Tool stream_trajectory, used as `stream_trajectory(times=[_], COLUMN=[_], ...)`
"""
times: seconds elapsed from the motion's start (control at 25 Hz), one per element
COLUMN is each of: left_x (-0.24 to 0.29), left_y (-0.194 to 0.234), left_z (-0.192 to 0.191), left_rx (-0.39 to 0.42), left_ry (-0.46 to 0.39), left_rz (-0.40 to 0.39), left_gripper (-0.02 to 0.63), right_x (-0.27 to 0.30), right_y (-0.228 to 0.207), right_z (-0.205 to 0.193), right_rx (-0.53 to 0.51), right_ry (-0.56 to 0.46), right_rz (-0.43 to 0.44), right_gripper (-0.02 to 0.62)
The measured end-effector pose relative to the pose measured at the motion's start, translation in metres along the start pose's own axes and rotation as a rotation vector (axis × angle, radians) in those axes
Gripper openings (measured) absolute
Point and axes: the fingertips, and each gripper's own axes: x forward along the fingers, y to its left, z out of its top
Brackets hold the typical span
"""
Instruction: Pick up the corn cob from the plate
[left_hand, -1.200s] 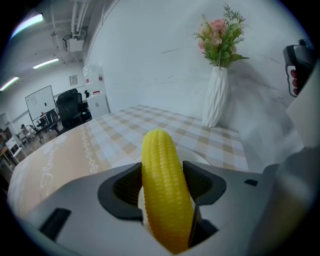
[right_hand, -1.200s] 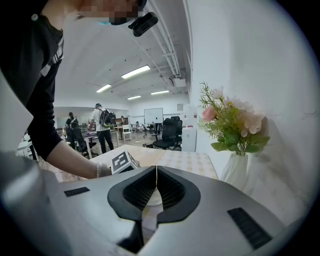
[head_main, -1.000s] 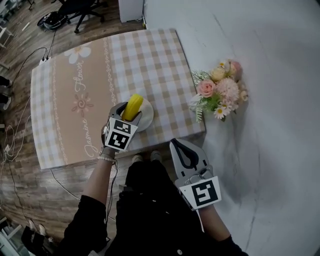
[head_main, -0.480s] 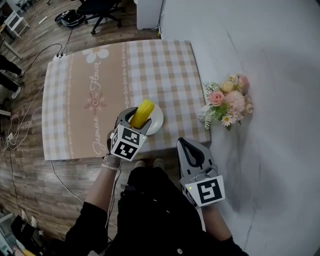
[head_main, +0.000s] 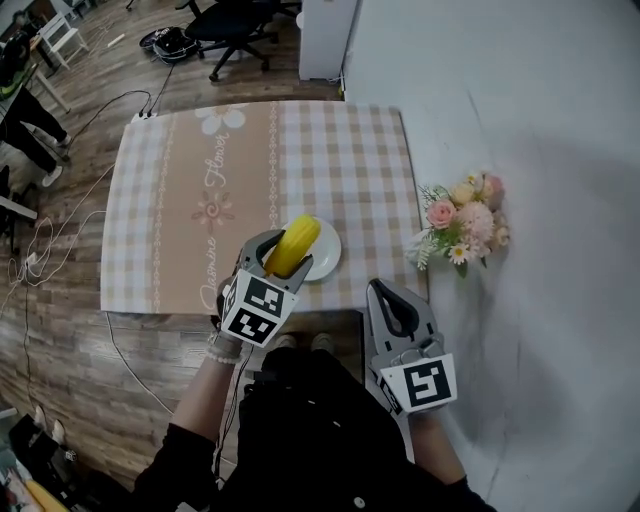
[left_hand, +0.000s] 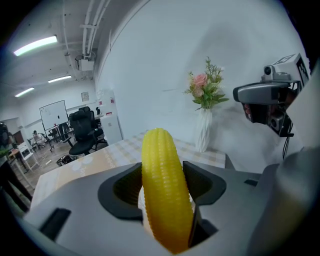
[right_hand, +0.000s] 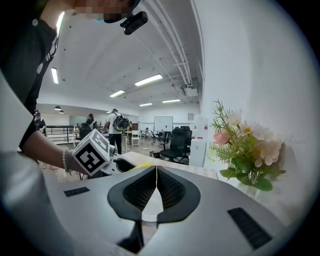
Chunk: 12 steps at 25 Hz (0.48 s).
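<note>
A yellow corn cob (head_main: 294, 246) sticks up between the jaws of my left gripper (head_main: 281, 252), which is shut on it just above the white plate (head_main: 326, 257). In the left gripper view the corn cob (left_hand: 164, 189) fills the middle, pinched on both sides by the grey jaws of the left gripper (left_hand: 162, 187). My right gripper (head_main: 397, 310) hangs off the table's near right corner, shut with nothing in it; its own view shows the right gripper (right_hand: 156, 186) with tips touching and the left gripper's marker cube (right_hand: 92, 152) to the left.
The table carries a checked cloth with a tan flower strip (head_main: 215, 195). A vase of pink and white flowers (head_main: 462, 218) stands on the floor by the white wall at the right. Office chairs (head_main: 225, 22) and cables (head_main: 40, 250) lie beyond and left of the table.
The head view has shifted, so the table and plate sit lower and further right in the picture. The left gripper stays shut on the corn cob over the plate. The right gripper remains shut.
</note>
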Motion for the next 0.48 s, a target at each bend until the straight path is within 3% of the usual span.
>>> stream_trajectory(times=[0.48], left_x=[-0.061], left_y=[0.003], left_z=[0.042], left_rx=[0.056], left_ry=[-0.089], left_rz=[0.107], left_gripper=[0.265], right_x=[0.011], right_y=[0.002], right_z=[0.029], right_rx=[-0.039], right_ry=[-0.081], right_rz=[0.054], right_gripper=[0.041])
